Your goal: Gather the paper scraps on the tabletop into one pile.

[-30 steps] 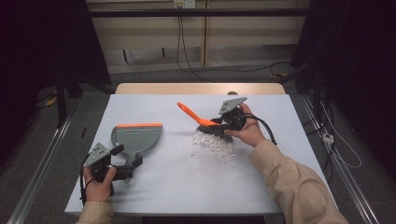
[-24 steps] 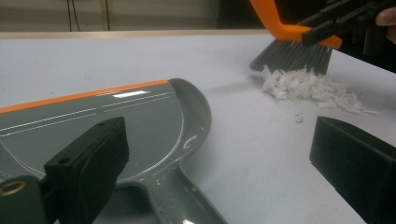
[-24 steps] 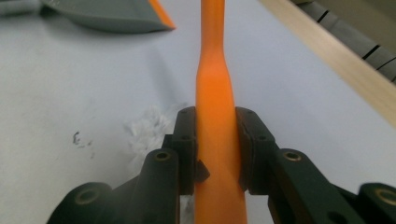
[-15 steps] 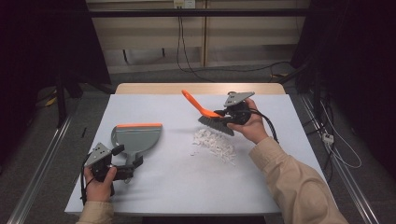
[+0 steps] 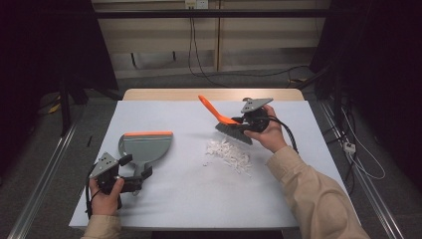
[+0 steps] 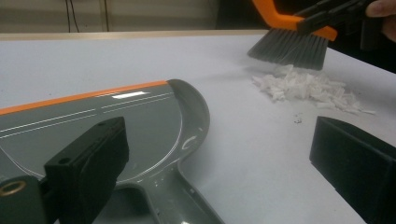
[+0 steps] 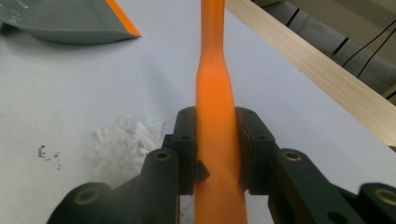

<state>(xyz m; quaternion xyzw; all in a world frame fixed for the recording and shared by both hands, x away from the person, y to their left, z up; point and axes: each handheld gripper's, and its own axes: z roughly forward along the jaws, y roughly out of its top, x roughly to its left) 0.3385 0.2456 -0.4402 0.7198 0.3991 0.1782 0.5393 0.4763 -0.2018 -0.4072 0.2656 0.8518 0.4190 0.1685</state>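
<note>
A grey dustpan [image 5: 147, 148] with an orange lip lies on the left of the white table [image 5: 199, 199]. My left gripper [image 5: 136, 167] stands open astride its handle; in the left gripper view the dustpan [image 6: 116, 126] lies between the wide-apart jaws, which do not touch it. My right gripper [image 5: 240, 122] is shut on the orange handle of a brush [image 5: 233, 133], whose grey bristles hang just above the far edge of a pile of white scraps [image 5: 229, 155]. The right gripper view shows my right gripper [image 7: 215, 116] clamping the brush handle [image 7: 212, 93], with the scraps [image 7: 123, 144] below on the left.
A wooden strip [image 5: 209, 93] runs along the table's far edge. Metal rails [image 5: 45, 174] flank the table on the floor, and cables [image 5: 358, 159] lie to the right. A few dark specks [image 7: 46, 153] sit near the pile.
The brush has lifted off the scraps and shifted slightly toward the far side, its handle tip rising. The left hand and the dustpan have not moved.
</note>
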